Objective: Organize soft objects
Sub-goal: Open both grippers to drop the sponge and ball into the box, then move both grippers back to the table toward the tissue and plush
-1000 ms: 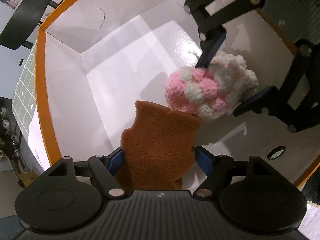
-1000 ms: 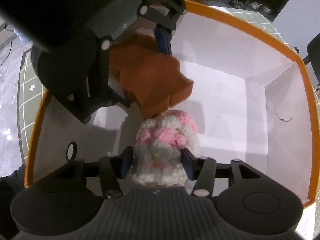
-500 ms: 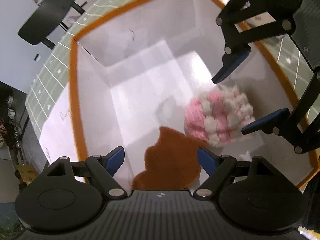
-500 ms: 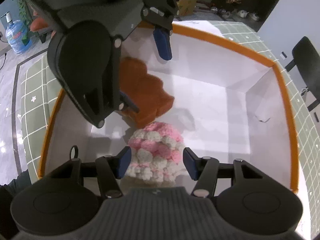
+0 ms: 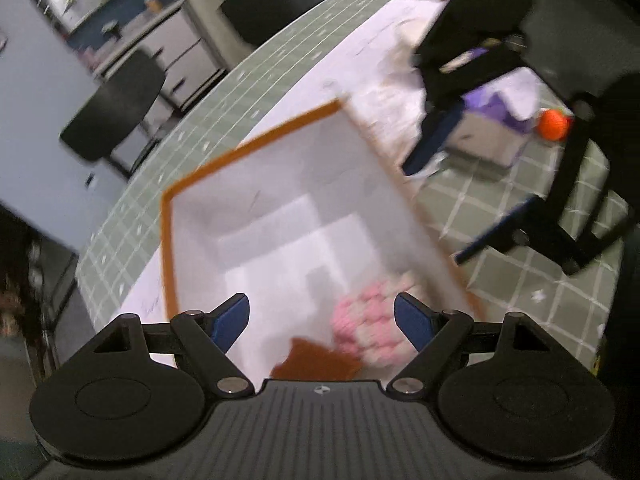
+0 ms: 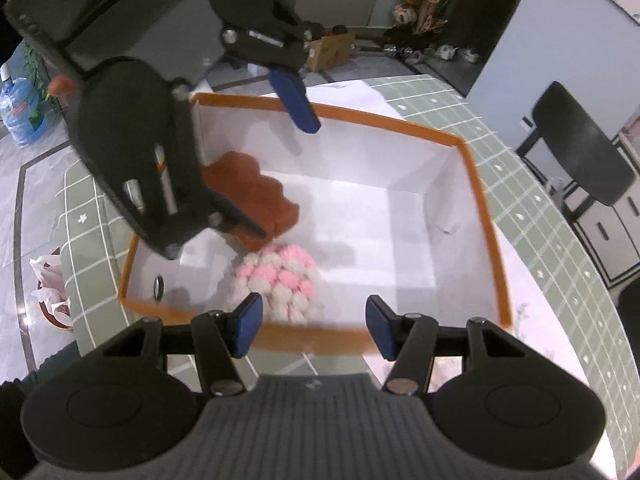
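Both hand-held grippers, left (image 5: 322,322) and right (image 6: 312,324), hang wide open and empty above the box (image 6: 486,216), the pink-and-white crochet toy (image 6: 280,280) lying directly beneath the right.

Left gripper (image 5: 322,322) agape, empty; right gripper (image 6: 314,328) likewise.

Both soft objects released; both grippers lifted out of the box.

The brown sponge (image 6: 256,196) and the pink-and-white crocheted piece (image 6: 280,276), gripped a second ago, have been left touching on the floor of the orange-rimmed box (image 6: 486,216). The left gripper (image 5: 322,322) and right gripper (image 6: 314,328) have been spread wide and raised above the rim, so the green gridded desk (image 6: 532,208) is now seen.
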Demonstrator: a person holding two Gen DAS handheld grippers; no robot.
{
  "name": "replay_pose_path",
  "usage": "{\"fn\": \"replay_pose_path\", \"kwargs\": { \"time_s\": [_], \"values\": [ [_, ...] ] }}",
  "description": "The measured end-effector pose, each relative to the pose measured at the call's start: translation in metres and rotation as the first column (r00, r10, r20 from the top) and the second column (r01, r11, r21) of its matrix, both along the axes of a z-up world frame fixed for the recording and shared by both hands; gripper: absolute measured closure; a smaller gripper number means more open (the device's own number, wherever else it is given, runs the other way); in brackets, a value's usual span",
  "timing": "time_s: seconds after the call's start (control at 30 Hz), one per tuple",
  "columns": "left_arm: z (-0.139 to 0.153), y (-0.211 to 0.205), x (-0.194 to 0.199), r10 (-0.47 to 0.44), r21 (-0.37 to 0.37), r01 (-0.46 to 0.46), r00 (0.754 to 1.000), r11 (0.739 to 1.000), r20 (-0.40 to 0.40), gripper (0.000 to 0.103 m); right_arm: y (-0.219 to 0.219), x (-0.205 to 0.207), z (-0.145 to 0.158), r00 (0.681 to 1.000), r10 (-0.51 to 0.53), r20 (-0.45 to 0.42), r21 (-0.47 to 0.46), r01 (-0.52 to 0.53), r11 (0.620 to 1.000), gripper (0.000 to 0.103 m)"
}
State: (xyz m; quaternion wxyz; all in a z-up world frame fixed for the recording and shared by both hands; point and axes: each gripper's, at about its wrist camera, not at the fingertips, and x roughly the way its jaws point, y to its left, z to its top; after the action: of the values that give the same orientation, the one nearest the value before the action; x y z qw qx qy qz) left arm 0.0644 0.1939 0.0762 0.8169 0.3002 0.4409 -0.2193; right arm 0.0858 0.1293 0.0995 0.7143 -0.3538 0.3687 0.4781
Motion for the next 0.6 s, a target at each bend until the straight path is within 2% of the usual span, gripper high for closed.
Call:
{"fn": "replay_pose_path", "kwargs": {
  "time_s": [0.2,0.37,0.5,0.6],
  "values": [
    [-0.002,-0.050,-0.019,-0.123,0.008,0.122,0.992,0.992,0.038,0.007,-0.051,-0.007,0.008,0.998,-0.058,0.014,0.002,0.058,0.998,0.046],
    [-0.018,-0.091,-0.029,-0.201,-0.018,0.202,0.979,0.979,0.037,0.008,-0.093,-0.014,0.000,0.993,-0.120,0.010,-0.014,0.120,0.993,0.046],
    [-0.043,-0.117,-0.032,-0.230,-0.007,0.231,0.973,0.973,0.017,0.009,-0.123,-0.020,-0.007,0.987,-0.160,-0.005,-0.028,0.160,0.987,0.046],
    [-0.061,-0.131,-0.039,-0.202,-0.002,0.202,0.979,0.979,0.002,0.013,-0.146,-0.025,-0.013,0.982,-0.191,-0.011,-0.035,0.190,0.981,0.046]
  ]
}}
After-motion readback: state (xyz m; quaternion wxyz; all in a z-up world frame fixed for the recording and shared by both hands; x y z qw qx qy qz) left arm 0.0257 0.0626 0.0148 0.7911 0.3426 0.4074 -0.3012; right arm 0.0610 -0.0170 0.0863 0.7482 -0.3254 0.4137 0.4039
